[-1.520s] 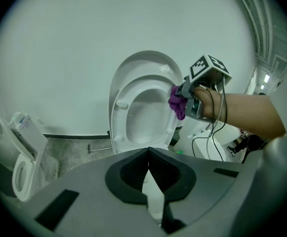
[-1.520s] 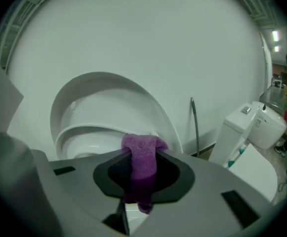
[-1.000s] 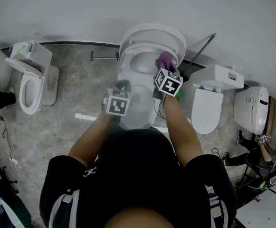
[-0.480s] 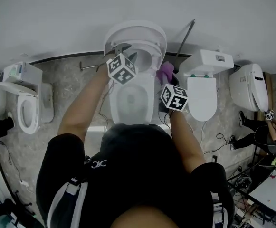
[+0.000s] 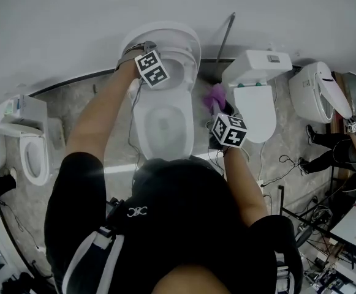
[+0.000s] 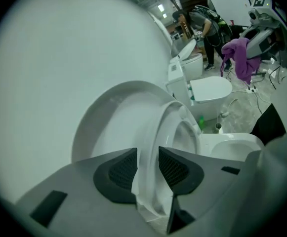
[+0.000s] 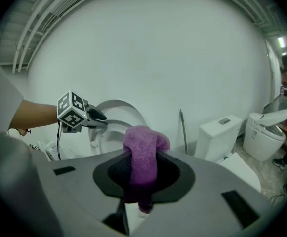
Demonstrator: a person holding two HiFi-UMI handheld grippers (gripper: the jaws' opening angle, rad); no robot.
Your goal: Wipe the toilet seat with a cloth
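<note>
Overhead, a person in a black shirt (image 5: pixel 184 225) leans over a white toilet with a gripper in each hand. Print is limited to black-and-white squares on the marker cubes (image 5: pixel 151 68) of both grippers and a white looped emblem (image 5: pixel 138 211) on the back of the shirt. A small label (image 5: pixel 274 58) on the cistern of the neighbouring toilet (image 5: pixel 251 106) is too small to read.

The right gripper (image 7: pixel 142 174) is clenched on a purple cloth (image 7: pixel 144 142). In the right gripper view the cloth's long axis runs up and down between the pads. A rounded fold bulges above them and a short tail hangs below. In the head view the cloth juts from the gripper toward the wall (image 5: pixel 73 23). It is held just right of the bowl (image 5: pixel 140 124), over the floor between the two toilets and clear of the seat.

The toilet seat (image 6: pixel 164 131) stands raised, with its long axis upright. It rests close against the lid (image 6: pixel 118 117), which leans on the wall, and the seat's opening faces out over the bowl. The left gripper (image 6: pixel 148 169) is at the seat's upper edge. Its jaws have just been opening and now stand parted, with the seat's rim between the two dark pads.
</note>
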